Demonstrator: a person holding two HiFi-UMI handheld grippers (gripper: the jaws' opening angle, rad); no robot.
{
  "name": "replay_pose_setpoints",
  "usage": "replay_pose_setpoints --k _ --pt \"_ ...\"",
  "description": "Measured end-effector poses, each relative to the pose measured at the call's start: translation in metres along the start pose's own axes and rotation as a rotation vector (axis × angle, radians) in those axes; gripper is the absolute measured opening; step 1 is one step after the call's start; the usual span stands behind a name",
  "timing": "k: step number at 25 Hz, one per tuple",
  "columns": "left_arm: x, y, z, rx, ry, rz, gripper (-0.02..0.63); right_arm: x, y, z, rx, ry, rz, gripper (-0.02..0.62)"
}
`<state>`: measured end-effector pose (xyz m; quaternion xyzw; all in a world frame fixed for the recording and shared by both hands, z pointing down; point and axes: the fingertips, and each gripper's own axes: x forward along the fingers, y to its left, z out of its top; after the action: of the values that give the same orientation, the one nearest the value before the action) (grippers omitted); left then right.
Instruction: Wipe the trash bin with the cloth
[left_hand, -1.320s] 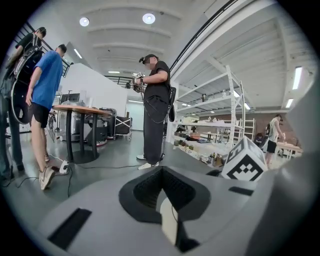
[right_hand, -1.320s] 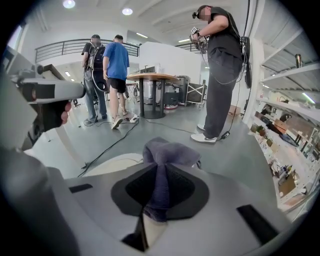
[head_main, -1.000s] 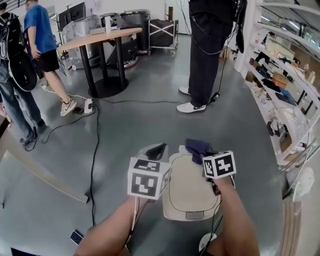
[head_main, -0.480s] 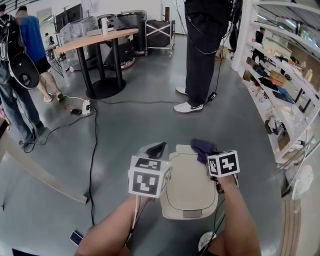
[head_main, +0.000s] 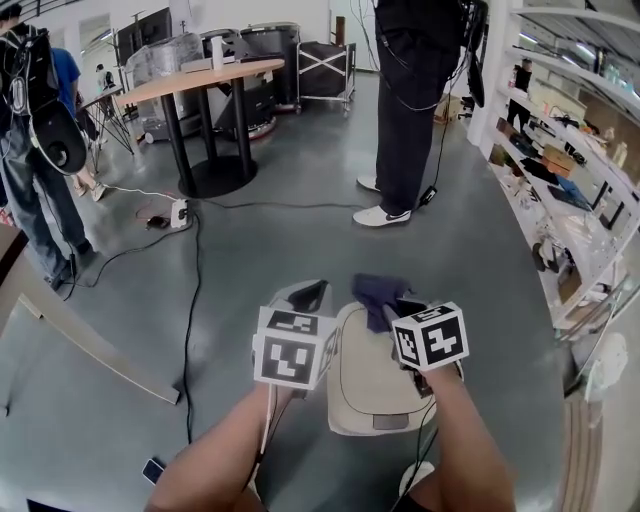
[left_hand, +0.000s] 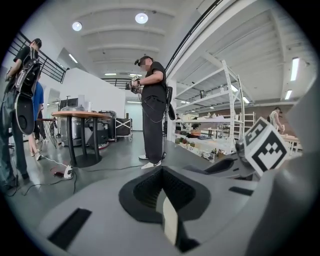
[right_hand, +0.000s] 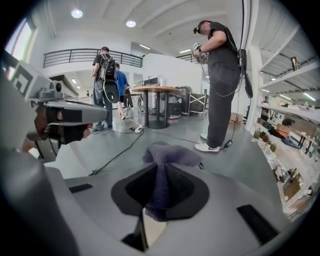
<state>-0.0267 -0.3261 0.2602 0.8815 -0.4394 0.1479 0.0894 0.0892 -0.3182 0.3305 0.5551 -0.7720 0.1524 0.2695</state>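
At the far left a person with a backpack (head_main: 40, 120) stands on the grey floor (head_main: 270, 240), and a black cable (head_main: 188, 300) runs across it toward us. Our left gripper (head_main: 310, 297) hangs just beside the far left corner of the trash bin (head_main: 370, 390); its jaws are closed together with nothing between them (left_hand: 161, 176), and we cannot tell whether they touch the bin. The beige bin stands on the floor right below us, between our two forearms. Our right gripper (head_main: 388, 303) is over the bin's far edge, its jaws clamped on the dark blue cloth (head_main: 374, 289), which bunches out beyond the tips (right_hand: 167, 154). Farther off, a person in dark trousers (head_main: 410, 110) stands on the floor, and shelves (head_main: 570, 170) line the right side.
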Motion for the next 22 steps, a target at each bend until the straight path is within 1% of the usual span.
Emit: replay_pose_setpoints --k 4,8,10,14,18,22 --pt "-0.016 0.010 -0.001 -0.019 -0.003 0.017 0.000 0.001 0.039 -0.005 -0.049 0.021 0.046 0.049" --pt "-0.032 0.015 0.000 -0.060 -0.019 0.027 0.000 0.010 0.063 -0.026 -0.119 0.089 0.048 0.049" --pt "-0.040 0.014 0.001 -0.053 -0.028 0.027 0.000 0.012 0.064 -0.033 -0.130 0.110 0.039 0.049" --pt "-0.052 0.018 0.000 -0.006 -0.032 0.047 0.000 0.009 0.059 -0.039 -0.130 0.118 0.017 0.049" --pt "-0.056 0.024 -0.004 -0.024 -0.024 0.050 0.000 0.003 0.051 -0.043 -0.145 0.120 -0.014 0.049" --pt "-0.060 0.021 -0.005 -0.024 -0.029 0.044 0.000 -0.002 0.043 -0.050 -0.142 0.126 -0.036 0.049"
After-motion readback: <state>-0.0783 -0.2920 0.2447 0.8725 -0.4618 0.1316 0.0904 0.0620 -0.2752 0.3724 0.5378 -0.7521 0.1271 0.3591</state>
